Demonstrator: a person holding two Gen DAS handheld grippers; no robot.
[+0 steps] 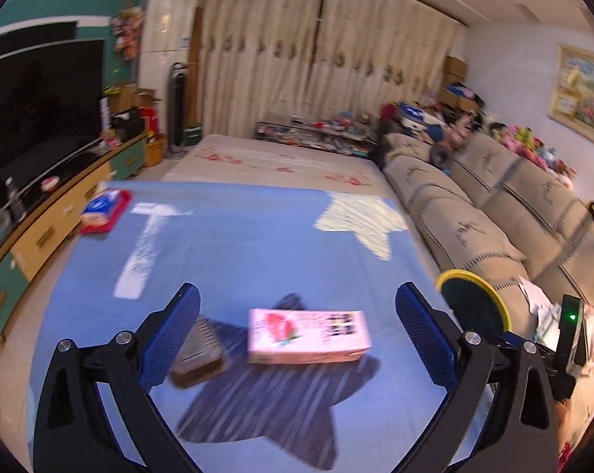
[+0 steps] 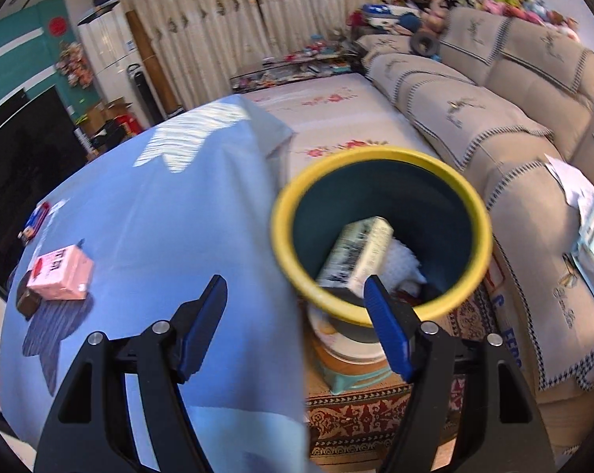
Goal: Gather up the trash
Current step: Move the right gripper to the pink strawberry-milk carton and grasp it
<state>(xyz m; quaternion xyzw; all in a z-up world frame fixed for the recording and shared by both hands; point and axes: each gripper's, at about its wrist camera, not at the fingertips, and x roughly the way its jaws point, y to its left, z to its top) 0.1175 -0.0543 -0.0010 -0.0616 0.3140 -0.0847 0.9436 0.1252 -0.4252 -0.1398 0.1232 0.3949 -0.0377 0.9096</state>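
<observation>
Lying flat on the blue cloth [image 1: 234, 244] that covers the counter, the pink carton [image 1: 307, 337] sits straight ahead of the left tool [image 1: 297, 339], framed between its two blue pads, which stand wide apart and touch nothing. Just to the carton's left, a small brown box [image 1: 196, 354] rests against the dark star printed on the cloth, close to the inner face of the left pad. A red and blue packet [image 1: 104, 211] lies well apart near the far left edge of the cloth.

The right tool [image 2: 295, 327] hangs with its pads spread, holding nothing, over the counter's right edge. The yellow-rimmed bin [image 2: 379, 161] stands just beyond it, off the side of the counter, with the right pad overlapping the near rim in this view. Inside the bin lean a pale printed carton [image 2: 360, 252] and something white and crumpled [image 2: 405, 266]. From this side the pink carton [image 2: 60, 274] shows far to the left, beside the brown box [image 2: 27, 301]. A beige sofa [image 2: 494, 126] runs along the right.
</observation>
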